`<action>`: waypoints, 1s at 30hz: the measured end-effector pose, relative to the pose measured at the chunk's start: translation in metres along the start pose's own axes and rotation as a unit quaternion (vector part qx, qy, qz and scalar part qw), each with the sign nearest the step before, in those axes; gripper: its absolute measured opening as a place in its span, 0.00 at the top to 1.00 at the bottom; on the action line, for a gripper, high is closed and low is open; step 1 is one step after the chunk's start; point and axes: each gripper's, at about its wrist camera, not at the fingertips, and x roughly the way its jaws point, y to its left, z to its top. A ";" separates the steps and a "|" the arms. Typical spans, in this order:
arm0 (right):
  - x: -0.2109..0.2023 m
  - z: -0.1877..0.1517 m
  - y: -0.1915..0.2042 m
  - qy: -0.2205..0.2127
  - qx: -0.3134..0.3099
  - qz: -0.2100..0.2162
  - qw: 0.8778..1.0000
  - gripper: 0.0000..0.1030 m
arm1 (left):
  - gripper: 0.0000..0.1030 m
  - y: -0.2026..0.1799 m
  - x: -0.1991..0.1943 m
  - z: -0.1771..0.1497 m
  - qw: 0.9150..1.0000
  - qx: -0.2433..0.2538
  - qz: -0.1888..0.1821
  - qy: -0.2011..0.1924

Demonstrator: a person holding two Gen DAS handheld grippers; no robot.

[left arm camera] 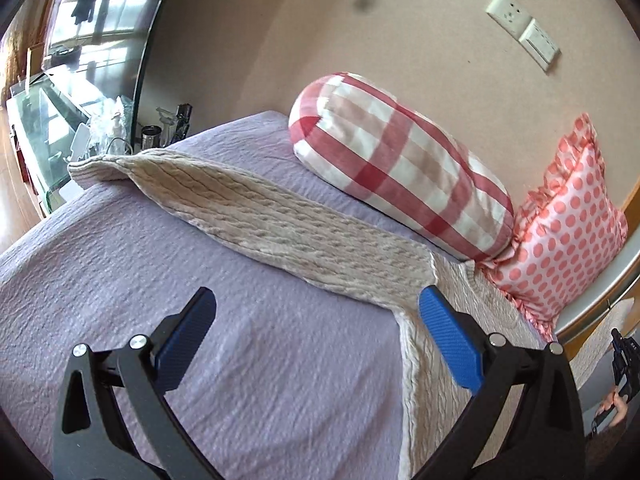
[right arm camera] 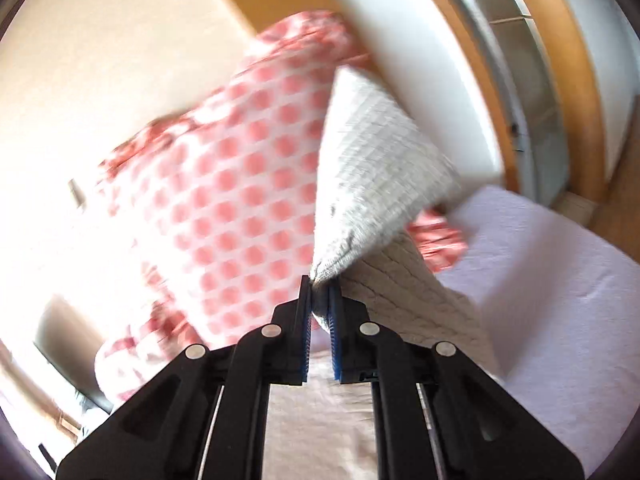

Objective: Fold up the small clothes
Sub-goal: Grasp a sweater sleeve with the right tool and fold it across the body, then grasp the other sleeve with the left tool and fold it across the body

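Observation:
A beige cable-knit sweater (left arm camera: 280, 220) lies on the lilac bedspread (left arm camera: 160, 260), one sleeve stretched far to the left. My left gripper (left arm camera: 316, 312) is open and empty, hovering above the bedspread just left of the sweater's body. My right gripper (right arm camera: 319, 286) is shut on the sweater's other sleeve (right arm camera: 372, 168) and holds its end lifted, with the knit rising above the fingers. The right wrist view is blurred by motion. The right gripper also shows at the far right edge of the left wrist view (left arm camera: 622, 364).
A red-and-white checked bolster (left arm camera: 400, 168) and a pink polka-dot pillow (left arm camera: 568, 232) lie against the wall behind the sweater. The pillow (right arm camera: 240, 184) is close before my right gripper. A cluttered side table (left arm camera: 120, 136) stands past the bed's far left corner.

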 end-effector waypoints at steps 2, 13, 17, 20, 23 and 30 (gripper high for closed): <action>0.035 -0.035 0.057 0.073 -0.041 0.060 0.995 0.91 | 0.02 0.013 0.008 0.010 1.000 -0.023 0.007 0.004; 0.061 -0.111 0.099 0.184 -0.081 0.073 0.977 0.40 | 0.17 0.091 0.054 0.042 0.984 -0.167 -0.011 0.051; 0.049 -0.112 0.076 0.176 -0.075 0.044 0.981 0.37 | 0.27 0.113 0.063 0.059 0.978 -0.204 -0.016 0.049; 0.040 -0.112 0.061 0.171 -0.062 0.034 0.983 0.36 | 0.41 0.132 0.071 0.071 0.971 -0.235 -0.018 0.041; 0.034 -0.112 0.053 0.166 -0.056 0.031 0.984 0.33 | 0.59 0.152 0.076 0.080 0.962 -0.270 -0.019 0.035; 0.023 -0.109 0.051 0.154 -0.060 0.036 0.986 0.32 | 0.94 0.131 0.060 0.102 0.977 -0.211 0.029 0.014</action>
